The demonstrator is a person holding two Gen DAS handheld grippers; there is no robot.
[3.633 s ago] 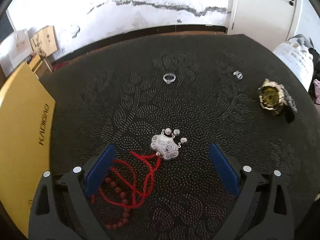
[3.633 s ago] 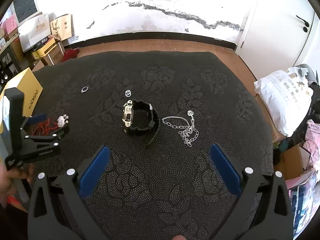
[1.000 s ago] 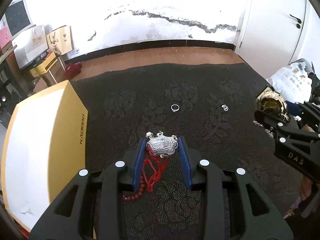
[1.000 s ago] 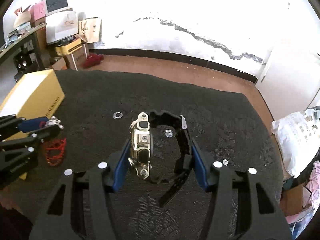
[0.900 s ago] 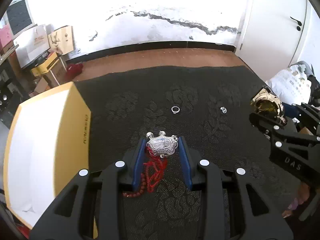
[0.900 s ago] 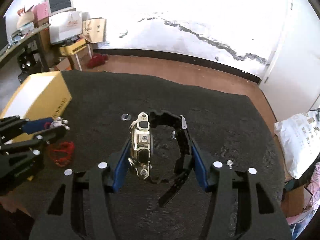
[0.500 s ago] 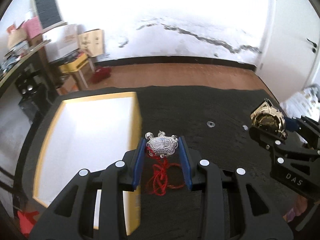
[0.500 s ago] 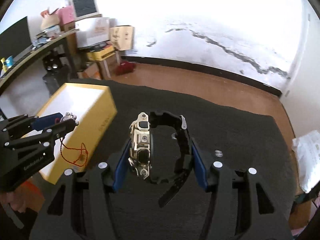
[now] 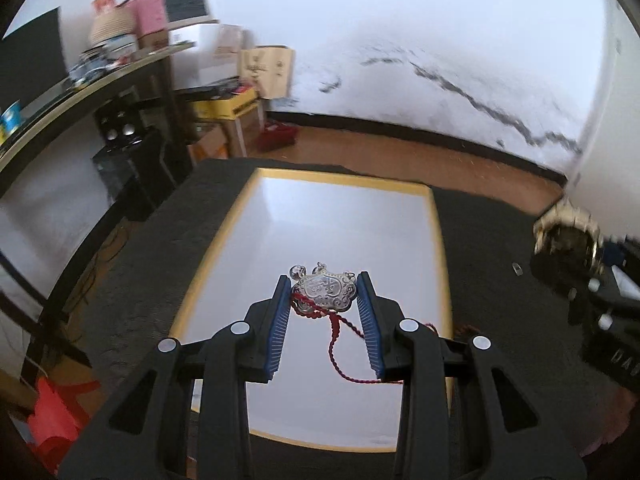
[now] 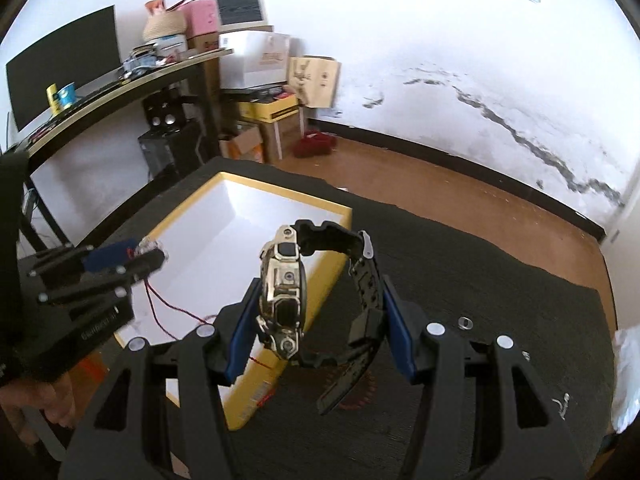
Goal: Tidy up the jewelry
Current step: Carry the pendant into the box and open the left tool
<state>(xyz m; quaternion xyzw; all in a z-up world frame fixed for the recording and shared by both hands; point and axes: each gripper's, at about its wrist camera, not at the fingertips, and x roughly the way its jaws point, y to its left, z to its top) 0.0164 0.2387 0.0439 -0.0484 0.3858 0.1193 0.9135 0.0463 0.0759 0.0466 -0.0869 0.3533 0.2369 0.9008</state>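
Observation:
My left gripper (image 9: 325,292) is shut on a silver lock pendant (image 9: 325,289); its red cord (image 9: 340,344) dangles down. It hangs over the white inside of the yellow-rimmed box (image 9: 344,184). My right gripper (image 10: 320,280) is shut on a gold-and-black watch (image 10: 282,280), gripping it by the case and strap, above the box's right wall (image 10: 320,276). In the right wrist view the left gripper (image 10: 136,258) with the pendant is at the left over the box. In the left wrist view the watch (image 9: 568,232) shows blurred at the right.
The box stands on a black patterned cloth (image 10: 500,280). A small silver ring (image 10: 465,323) and another small silver piece (image 10: 562,403) lie on the cloth right of the box. A desk with a monitor (image 10: 64,64) and cardboard boxes (image 10: 276,112) stand beyond the table's left end.
Both grippers have swung left and risen with their loads. The box, earlier at the left edge, now lies under the pendant, and the watch is now at the box's right wall.

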